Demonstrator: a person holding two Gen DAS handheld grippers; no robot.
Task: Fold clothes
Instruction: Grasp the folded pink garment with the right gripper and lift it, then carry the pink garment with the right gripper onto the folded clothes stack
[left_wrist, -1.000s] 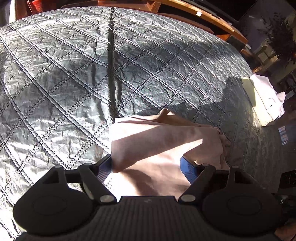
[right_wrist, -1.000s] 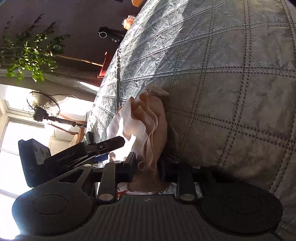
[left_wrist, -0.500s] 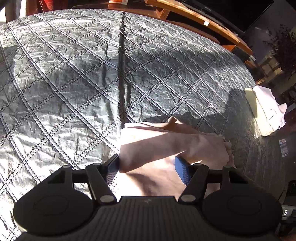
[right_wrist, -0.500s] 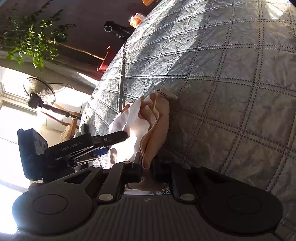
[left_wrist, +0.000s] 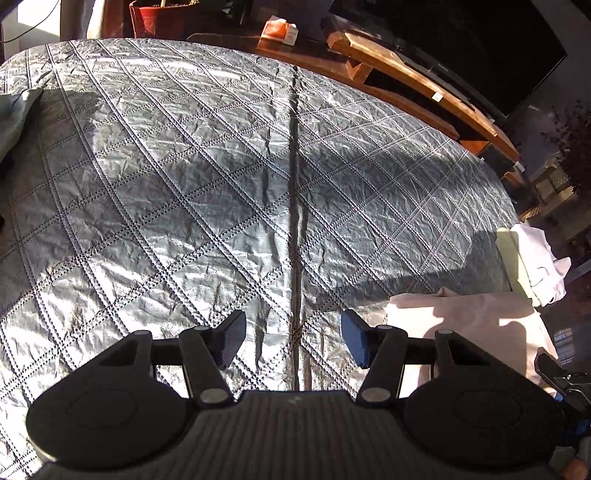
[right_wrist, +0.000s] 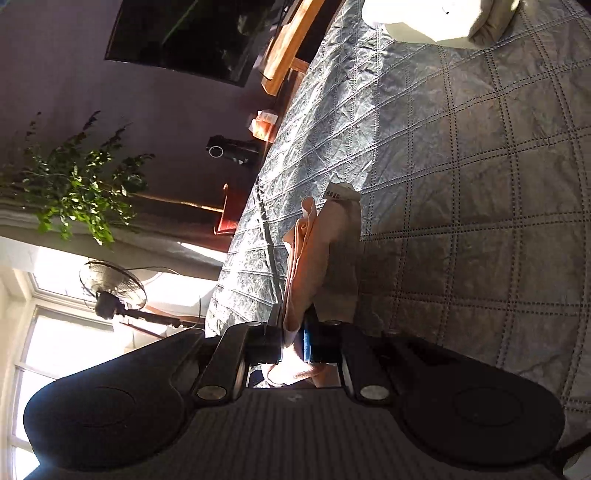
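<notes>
The pink garment (right_wrist: 325, 254) is pinched in your right gripper (right_wrist: 293, 341), its folded layers hanging over the quilted bed (left_wrist: 184, 184) with a white label at the far end. Your left gripper (left_wrist: 291, 338) has just been closing but stands apart with nothing between its jaws; the garment lies just to its right. A folded white pile (left_wrist: 535, 258) sits at the bed's right edge; the middle quilt is open.
</notes>
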